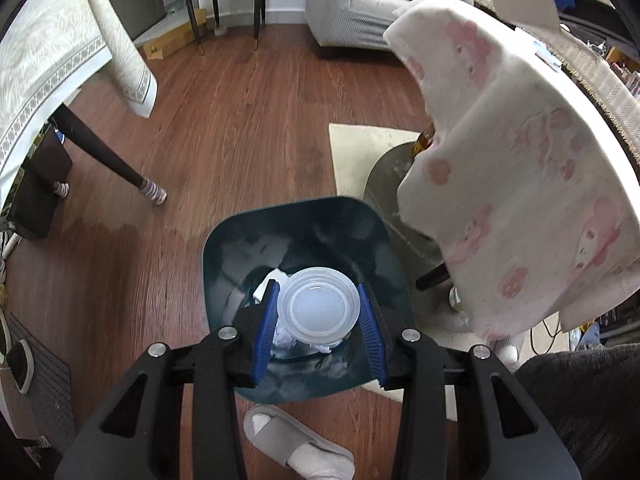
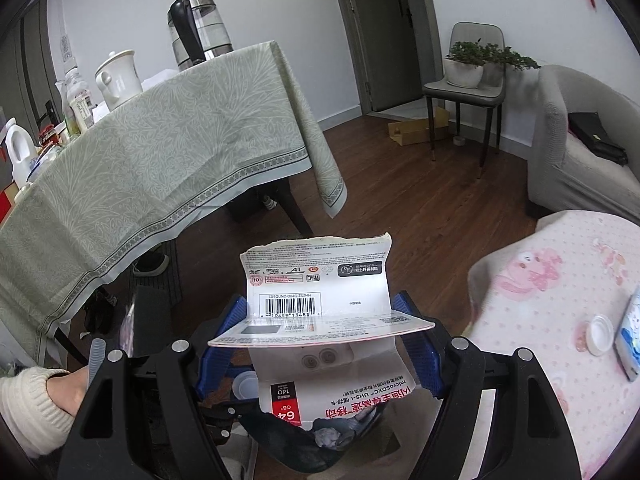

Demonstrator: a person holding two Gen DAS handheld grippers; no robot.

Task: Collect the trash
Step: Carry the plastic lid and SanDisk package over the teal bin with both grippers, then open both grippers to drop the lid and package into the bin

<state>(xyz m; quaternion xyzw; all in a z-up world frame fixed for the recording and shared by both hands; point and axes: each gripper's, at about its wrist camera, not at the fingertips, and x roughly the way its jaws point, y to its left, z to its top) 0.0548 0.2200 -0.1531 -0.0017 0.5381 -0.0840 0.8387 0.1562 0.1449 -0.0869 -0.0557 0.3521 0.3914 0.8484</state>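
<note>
Lid [image 1: 318, 307] clamped between left jaws, above bin [image 1: 224, 252]; card packaging [image 2: 320, 292] between right jaws.

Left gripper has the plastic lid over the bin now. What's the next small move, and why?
Probably open the left gripper and let the plastic lid drop. The left wrist view shows the lid pinched between the blue pads directly above the open mouth of the dark bin, with crumpled paper already inside, so it should fall in. The right gripper, holding the torn card package, can follow.
</note>
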